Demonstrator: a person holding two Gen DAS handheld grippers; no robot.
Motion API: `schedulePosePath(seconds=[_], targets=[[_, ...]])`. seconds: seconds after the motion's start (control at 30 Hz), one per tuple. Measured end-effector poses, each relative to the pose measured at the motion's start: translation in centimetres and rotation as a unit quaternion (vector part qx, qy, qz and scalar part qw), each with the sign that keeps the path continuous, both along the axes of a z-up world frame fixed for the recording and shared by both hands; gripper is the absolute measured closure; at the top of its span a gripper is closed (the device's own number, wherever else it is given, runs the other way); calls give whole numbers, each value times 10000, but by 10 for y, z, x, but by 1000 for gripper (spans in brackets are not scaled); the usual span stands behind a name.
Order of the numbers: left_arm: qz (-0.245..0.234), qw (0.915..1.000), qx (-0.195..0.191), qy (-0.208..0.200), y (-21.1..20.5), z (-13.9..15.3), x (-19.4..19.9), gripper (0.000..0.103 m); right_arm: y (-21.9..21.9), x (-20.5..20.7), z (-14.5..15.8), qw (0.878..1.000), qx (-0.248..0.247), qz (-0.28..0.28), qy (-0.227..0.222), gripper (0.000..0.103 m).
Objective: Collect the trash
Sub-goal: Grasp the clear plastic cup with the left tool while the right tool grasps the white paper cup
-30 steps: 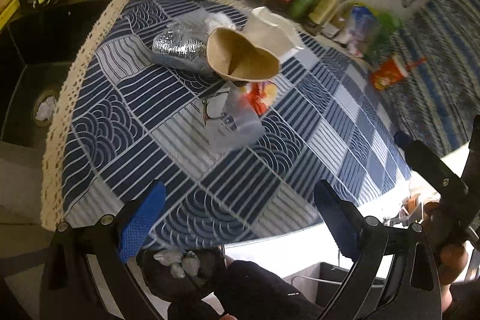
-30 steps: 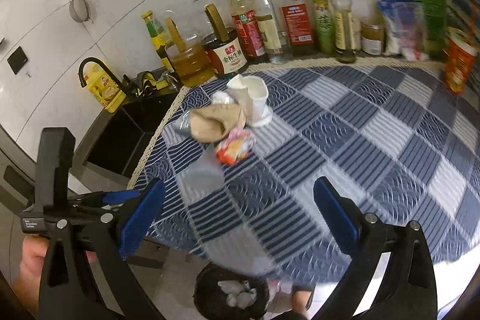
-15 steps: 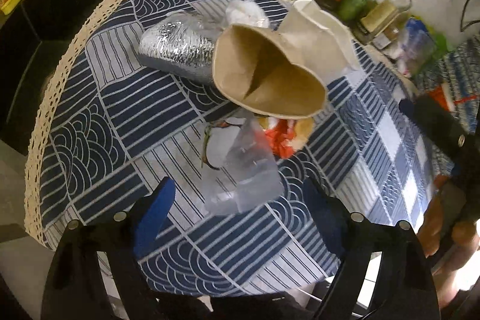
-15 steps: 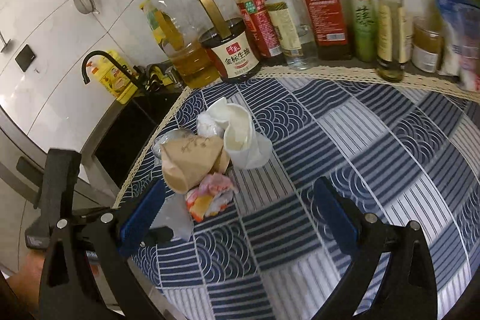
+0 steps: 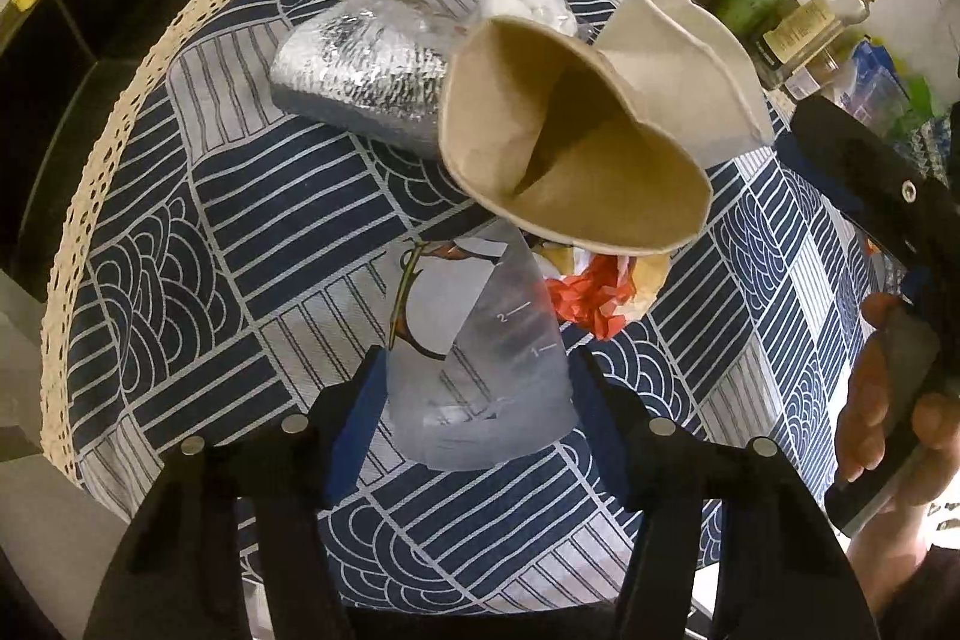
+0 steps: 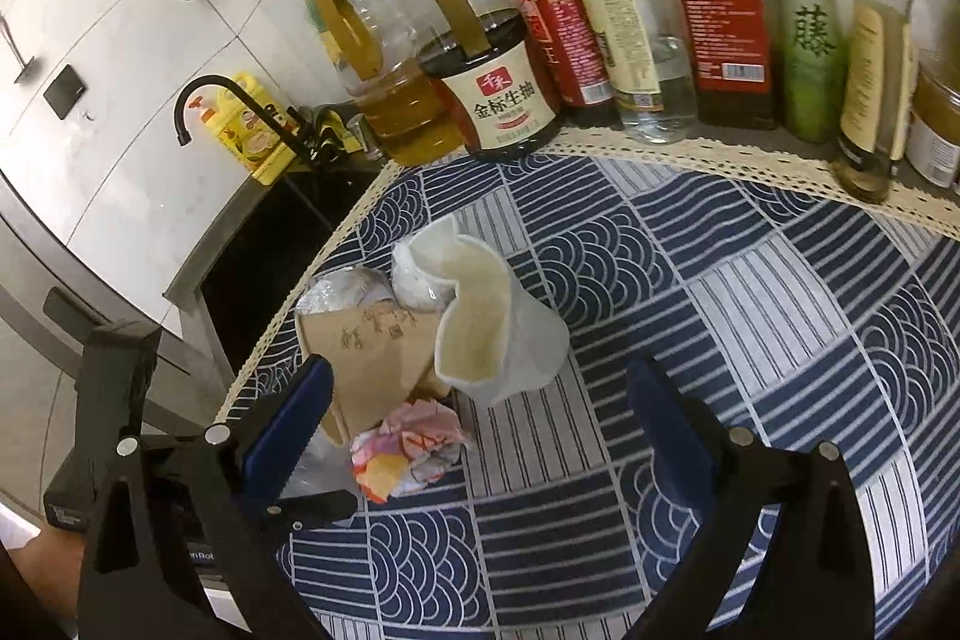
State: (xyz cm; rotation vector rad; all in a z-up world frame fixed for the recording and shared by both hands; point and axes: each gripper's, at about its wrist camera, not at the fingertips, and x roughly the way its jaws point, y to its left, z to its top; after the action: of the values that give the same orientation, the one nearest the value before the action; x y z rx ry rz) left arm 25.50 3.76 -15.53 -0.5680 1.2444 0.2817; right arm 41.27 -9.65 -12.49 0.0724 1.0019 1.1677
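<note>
Left tool closes on the clear plastic cup

Earlier wide above the surface, left tool [image 5: 477, 400] now brackets the cup [image 5: 474, 370], jaws narrowing; right tool [image 6: 480, 418] stays wide, empty.

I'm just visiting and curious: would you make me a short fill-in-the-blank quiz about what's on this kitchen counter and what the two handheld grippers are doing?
1. The left gripper is closing around a clear plastic ____ printed with measuring marks.
2. The brown paper cup lies on its ____, its mouth toward the left camera.
3. The right gripper holds ____ between its wide-apart fingers.
4. The trash sits on a cloth patterned in white and ____.

Missing words: cup; side; nothing; blue
</note>
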Motion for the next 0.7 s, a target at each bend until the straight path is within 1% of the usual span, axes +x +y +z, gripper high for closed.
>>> schedulePosePath(seconds=[0.1, 0.27, 0.4, 0.47, 0.5, 0.57, 0.6, 0.7], targets=[[71, 10000, 10, -5, 1, 0, -2, 45, 8, 1, -1, 9999, -16, 103, -62, 7], [188, 9998, 28, -5, 4, 3, -11, 45, 21, 10, -7, 9998, -66, 183, 19, 14], [310, 9995, 63, 5, 6, 7, -17, 45, 30, 16, -14, 9996, -143, 239, 31, 25], [389, 9992, 92, 12, 7, 9, -20, 45, 35, 18, -19, 9993, -204, 299, 46, 28], [434, 9990, 119, 12, 8, 11, -22, 45, 36, 18, -20, 9992, -226, 327, 39, 32], [489, 9987, 151, 20, 9, 13, -26, 45, 38, 19, -22, 9991, -238, 334, 56, 36], [509, 9985, 183, 33, 8, 14, -27, 45, 38, 18, -23, 9991, -231, 347, 66, 39], [569, 9981, 249, 52, 9, 18, -31, 45, 39, 20, -25, 9990, -237, 369, 66, 53]])
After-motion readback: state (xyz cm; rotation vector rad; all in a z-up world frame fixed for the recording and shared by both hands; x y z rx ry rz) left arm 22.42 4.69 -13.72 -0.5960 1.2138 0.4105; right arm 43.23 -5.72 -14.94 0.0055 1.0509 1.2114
